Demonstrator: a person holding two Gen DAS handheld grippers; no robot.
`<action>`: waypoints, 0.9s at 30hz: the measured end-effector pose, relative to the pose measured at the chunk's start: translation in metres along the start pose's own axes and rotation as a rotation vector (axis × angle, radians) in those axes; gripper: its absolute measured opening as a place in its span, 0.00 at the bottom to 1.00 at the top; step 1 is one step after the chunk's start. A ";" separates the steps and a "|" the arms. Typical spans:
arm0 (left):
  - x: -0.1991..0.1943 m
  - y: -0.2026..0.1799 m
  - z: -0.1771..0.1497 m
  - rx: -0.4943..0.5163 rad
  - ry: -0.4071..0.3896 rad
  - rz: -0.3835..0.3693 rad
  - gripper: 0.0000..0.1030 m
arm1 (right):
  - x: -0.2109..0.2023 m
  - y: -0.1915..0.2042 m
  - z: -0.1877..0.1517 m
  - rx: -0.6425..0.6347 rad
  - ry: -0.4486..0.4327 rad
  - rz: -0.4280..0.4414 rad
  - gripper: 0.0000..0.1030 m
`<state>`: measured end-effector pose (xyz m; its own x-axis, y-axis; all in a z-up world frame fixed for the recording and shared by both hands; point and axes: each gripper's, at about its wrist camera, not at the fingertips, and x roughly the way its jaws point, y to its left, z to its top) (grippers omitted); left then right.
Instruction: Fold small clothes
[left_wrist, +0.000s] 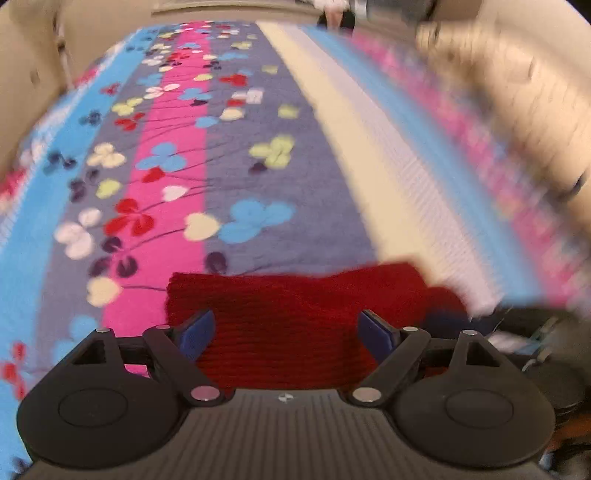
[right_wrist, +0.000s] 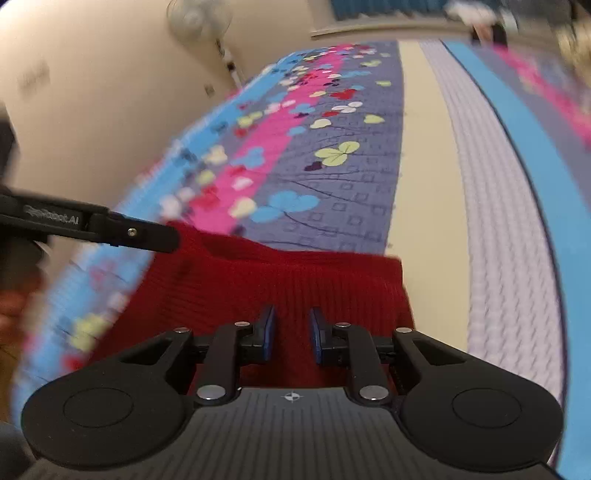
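In the left wrist view, a red knitted garment (left_wrist: 295, 325) is seen lying flat on a bed covered by a striped bedspread (left_wrist: 258, 155) printed with clover shapes. The garment is taken as the landmark. The left gripper (left_wrist: 286, 330) is held just above its near part, with both blue pads (left_wrist: 197, 332) seen against the red knit. The jaws are spread wide, and nothing is gripped between them; the pads are not seen pressing on the cloth. Beyond the garment's far edge, pink, grey and blue stripes are seen running away toward a pale wall. To the right of the garment, a cream stripe (left_wrist: 354, 162) is seen, and the picture is heavily blurred there.

In the right wrist view, the same garment (right_wrist: 280, 280) is seen spread on the bedspread (right_wrist: 351, 177), its far edge lying across the grey and pink stripes. The right gripper (right_wrist: 291, 338) is held over the garment's near middle. Its jaws are drawn nearly together, with only a narrow gap left, through which the red knit shows; whether any cloth is pinched cannot be told. At the garment's far left corner, the black finger of the left gripper (right_wrist: 147, 234) is seen reaching in. A standing fan (right_wrist: 199, 18) is seen against the wall, well beyond the garment.
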<state>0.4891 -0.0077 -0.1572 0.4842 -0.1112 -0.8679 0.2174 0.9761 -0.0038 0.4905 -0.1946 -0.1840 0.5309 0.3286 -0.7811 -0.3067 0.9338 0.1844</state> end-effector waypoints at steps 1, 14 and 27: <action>0.016 -0.007 -0.003 0.030 0.025 0.062 0.95 | 0.010 0.000 0.003 0.021 -0.004 -0.011 0.17; -0.096 0.009 -0.051 -0.015 -0.117 0.094 1.00 | -0.098 0.008 -0.044 0.183 -0.207 -0.123 0.89; -0.228 -0.037 -0.200 -0.094 -0.102 0.130 1.00 | -0.228 0.097 -0.162 0.117 -0.152 -0.294 0.95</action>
<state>0.2009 0.0186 -0.0581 0.5873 0.0034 -0.8093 0.0698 0.9960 0.0549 0.2117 -0.2024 -0.0846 0.6970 0.0518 -0.7152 -0.0347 0.9987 0.0386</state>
